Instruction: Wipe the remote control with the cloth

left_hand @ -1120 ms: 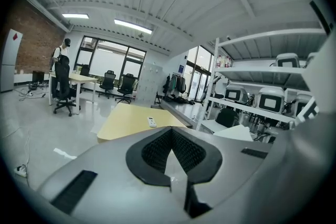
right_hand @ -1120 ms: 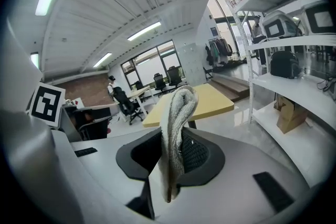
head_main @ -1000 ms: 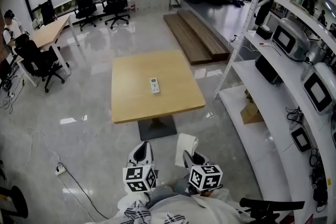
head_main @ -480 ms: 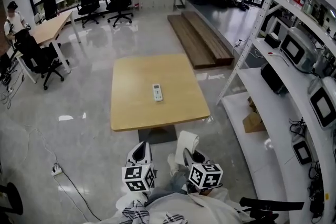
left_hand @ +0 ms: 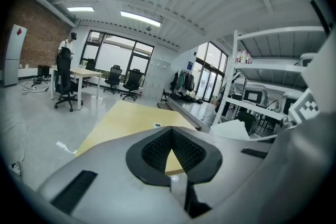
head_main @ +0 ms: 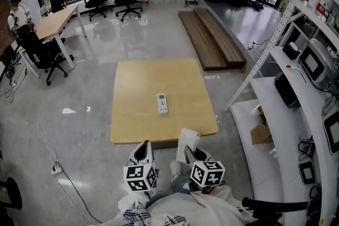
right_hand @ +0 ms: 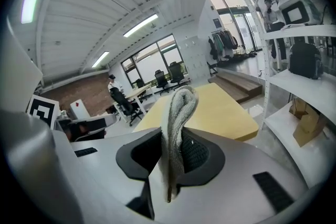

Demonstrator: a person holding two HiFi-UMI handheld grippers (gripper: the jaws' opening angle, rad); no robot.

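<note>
The right hand-held gripper (right_hand: 173,160) is clamped on the folded cloth (right_hand: 179,107). The left hand-held gripper (left_hand: 170,150) has its jaws together, empty. The remote control (head_main: 162,103) lies mid-bench (head_main: 132,82), well ahead of both. This looks like the approach; next, the cloth must be brought down onto the remote.

Desk (head_main: 137,92): one, centre of the head view. Light wooden top, roughly square with rounded corners, standing on a glossy grey floor (head_main: 79,135). Carried on it: remote control (head_main: 162,103), one, white, elongated, lying flat slightly right of the top's middle, its long axis running toward the frame's upper edge, well apart from every desk edge.
</note>
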